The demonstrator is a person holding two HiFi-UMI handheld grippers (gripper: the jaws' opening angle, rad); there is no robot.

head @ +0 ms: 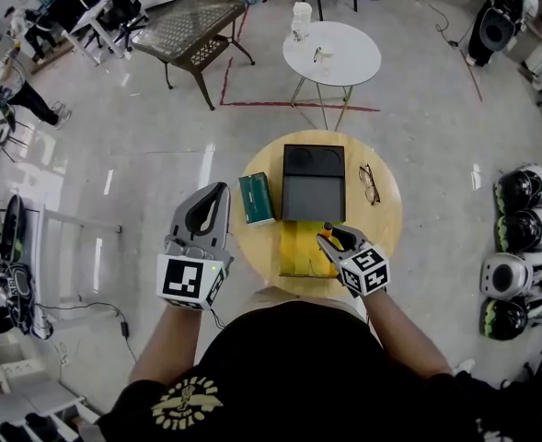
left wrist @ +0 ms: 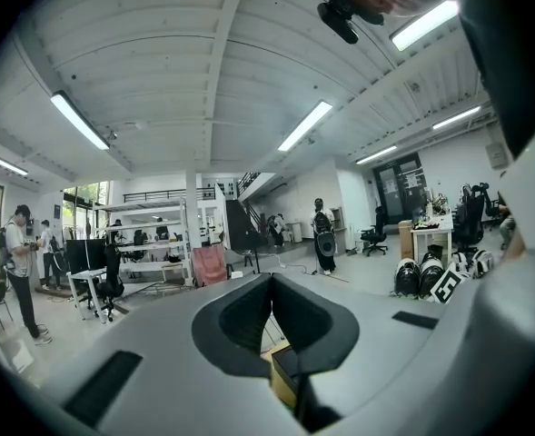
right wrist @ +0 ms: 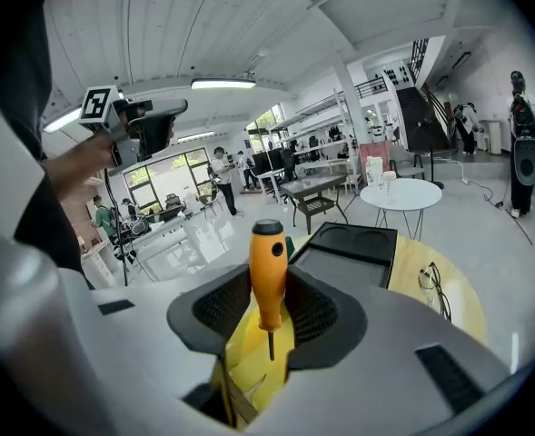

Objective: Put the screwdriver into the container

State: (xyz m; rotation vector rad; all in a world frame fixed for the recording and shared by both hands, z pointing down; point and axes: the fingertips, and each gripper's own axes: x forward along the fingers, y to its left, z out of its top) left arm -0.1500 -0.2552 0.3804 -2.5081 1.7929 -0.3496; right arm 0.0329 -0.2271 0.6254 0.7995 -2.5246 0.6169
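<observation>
Screwdriver [right wrist: 267,271]: pinched by its orange handle in the right gripper, with the handle end pointing away and the metal shaft pointing back toward the gripper body. It hangs above the yellow pack, not yet over the container.
Left gripper [head: 221,193]: held off the left edge of the table [head: 386,224], jaws pressed together on nothing. This step does not need it, so it is best left clear.
Green box [head: 257,198]: lies just left of the container and should not be nudged.
Yellow pack [head: 298,251]: sits at the table's near side, below the right gripper and close to the container's near wall. Whether the two touch cannot be told.
Container [head: 313,191]: black and open-topped, mid-table, with two round recesses at the far end and one large flat bay nearer. The bay looks like the right target.
Right gripper [head: 333,239]: clamped on the handle. It should carry forward over the near wall, lay the tool lengthwise along the bay, come down low and only then part the jaws. A high release would probably let the tool bounce out.
Glasses [head: 368,183]: lie right of the container, apart from it. The approach should stay off that side.
</observation>
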